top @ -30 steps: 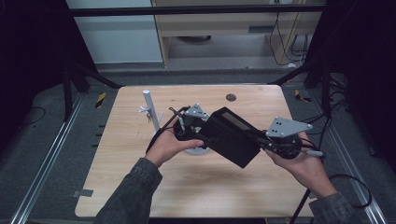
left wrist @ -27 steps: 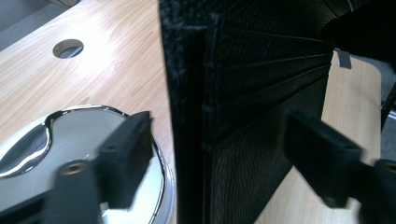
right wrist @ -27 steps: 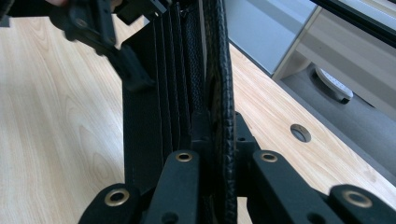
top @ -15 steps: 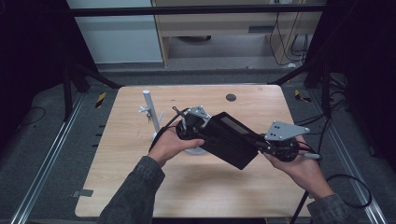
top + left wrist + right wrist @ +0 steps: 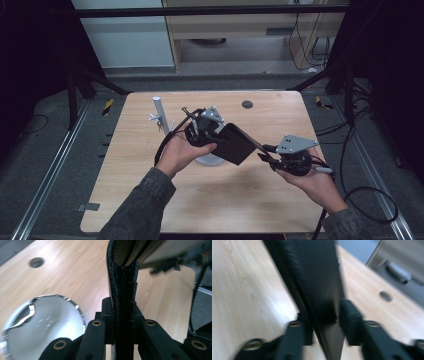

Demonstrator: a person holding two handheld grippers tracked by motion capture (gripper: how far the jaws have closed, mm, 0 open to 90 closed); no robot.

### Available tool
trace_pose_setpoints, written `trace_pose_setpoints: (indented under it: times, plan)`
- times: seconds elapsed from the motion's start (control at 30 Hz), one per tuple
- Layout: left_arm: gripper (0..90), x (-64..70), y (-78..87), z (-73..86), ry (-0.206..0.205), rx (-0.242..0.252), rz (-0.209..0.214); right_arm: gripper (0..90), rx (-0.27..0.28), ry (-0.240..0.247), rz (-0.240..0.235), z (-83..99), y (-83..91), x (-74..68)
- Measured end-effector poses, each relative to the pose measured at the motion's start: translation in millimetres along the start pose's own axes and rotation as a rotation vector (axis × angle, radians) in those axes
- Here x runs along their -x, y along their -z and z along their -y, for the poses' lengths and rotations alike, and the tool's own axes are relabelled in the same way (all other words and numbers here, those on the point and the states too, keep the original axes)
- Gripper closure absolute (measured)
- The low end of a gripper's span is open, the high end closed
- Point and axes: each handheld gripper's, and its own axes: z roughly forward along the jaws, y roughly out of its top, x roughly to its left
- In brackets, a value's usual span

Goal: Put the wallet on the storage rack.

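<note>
Both grippers, left gripper (image 5: 220, 137) and right gripper (image 5: 265, 155), stay clamped on the black leather-covered notebook (image 5: 235, 144), which has tilted lower; probably it is being opened.

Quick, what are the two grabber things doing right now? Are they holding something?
Left gripper: shut on the black notebook, clamping its spine edge.
Right gripper: shut on the same black notebook, at its other end.

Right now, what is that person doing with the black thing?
A person holds a black leather-covered notebook up above the wooden table, with a gripper in each hand. The left gripper is clamped on its spine, and the right gripper pinches one cover, so the covers are spread apart a little. A shiny metal dish sits on the table beneath it.
</note>
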Motion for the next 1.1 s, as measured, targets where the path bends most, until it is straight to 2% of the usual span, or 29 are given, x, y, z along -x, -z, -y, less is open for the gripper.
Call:
trace_pose_setpoints:
  times: [0.1, 0.2, 0.23, 0.3, 0.4, 0.43, 0.47, 0.5, 0.53, 0.63, 0.73, 0.97, 1.1]
  plan:
    - [80.1, 0.5, 14.6, -15.5, -0.015, -0.027, -0.049, 35.6, -0.041, -0.052, 0.005, 12.2, -11.5, -6.4]
    - [80.1, 0.2, 28.6, -28.6, -0.025, -0.045, -0.075, 22.0, -0.054, -0.102, 0.063, 28.7, -23.7, -13.4]
    - [80.0, 0.2, 32.8, -31.6, -0.031, -0.055, -0.098, 17.3, -0.056, -0.141, 0.080, 34.3, -27.7, -14.2]
    - [80.0, -1.9, 40.8, -36.1, -0.036, -0.070, -0.114, 12.4, -0.049, -0.262, 0.101, 45.4, -35.6, -13.4]
    - [80.0, -5.3, 51.6, -39.1, -0.027, -0.064, -0.125, 12.4, -0.023, -0.422, 0.204, 67.8, -47.2, -11.7]
    - [80.0, -6.6, 54.8, -39.6, -0.023, -0.064, -0.134, 13.0, -0.014, -0.467, 0.232, 77.9, -51.3, -12.3]
    - [80.0, -8.4, 58.2, -40.3, -0.024, -0.069, -0.145, 14.4, -0.029, -0.491, 0.258, 88.1, -54.7, -13.5]
    - [80.0, -10.1, 61.4, -40.7, -0.021, -0.069, -0.154, 13.1, -0.083, -0.490, 0.275, 93.0, -56.7, -13.2]
    - [79.9, -12.0, 64.5, -40.7, -0.017, -0.064, -0.161, 11.0, -0.116, -0.475, 0.289, 93.0, -56.1, -11.5]
    - [79.9, -18.1, 72.5, -40.7, 0.001, -0.061, -0.177, 9.4, -0.087, -0.496, 0.316, 94.9, -51.4, -6.4]
    - [79.9, -24.5, 79.2, -40.5, 0.009, -0.071, -0.197, 8.4, -0.146, -0.514, 0.336, 99.4, -57.0, -5.1]
    - [79.9, -30.8, 86.2, -36.7, 0.010, -0.101, -0.227, 6.4, -0.233, -0.525, 0.299, 107.9, -69.6, -1.6]
    - [79.9, -31.9, 86.8, -31.9, 0.015, -0.109, -0.231, 5.5, -0.241, -0.515, 0.301, 108.4, -71.8, -1.9]
